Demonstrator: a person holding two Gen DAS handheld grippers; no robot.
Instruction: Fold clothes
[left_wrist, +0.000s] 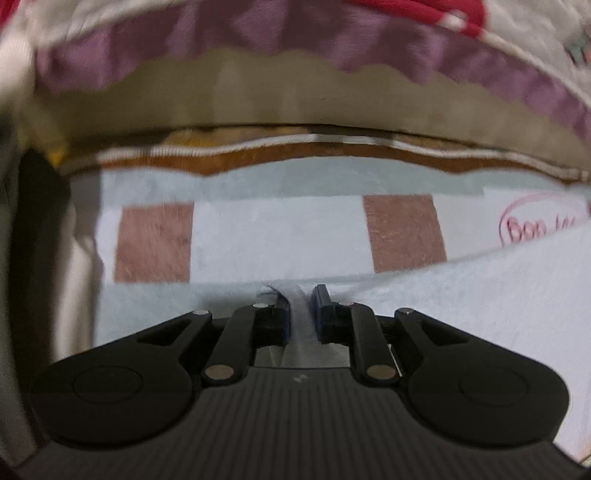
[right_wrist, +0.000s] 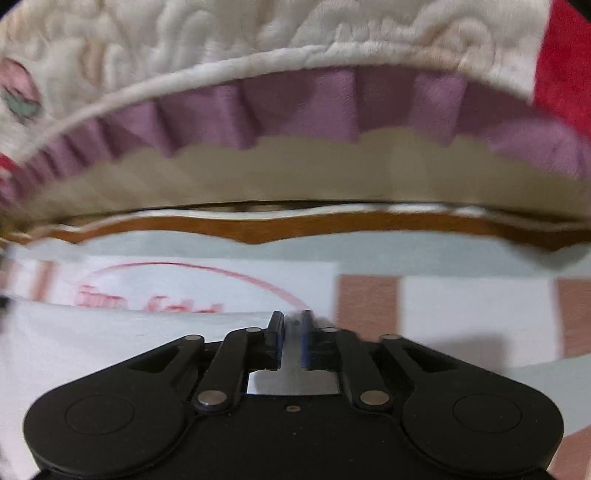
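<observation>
The pale blue cloth with brown squares (left_wrist: 258, 236) lies folded over itself just under both tools, its doubled edge sitting in the narrow gap of the left tool (left_wrist: 299, 314) and right tool (right_wrist: 293, 339), neither visibly pinching, so one fold looks laid and further folds remain.

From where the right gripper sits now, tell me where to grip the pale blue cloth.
Grip the pale blue cloth at its folded top edge, coming from above and slightly behind. That edge lies raised across the layer below, right at the right gripper, so two fingers could likely pinch it.
</observation>
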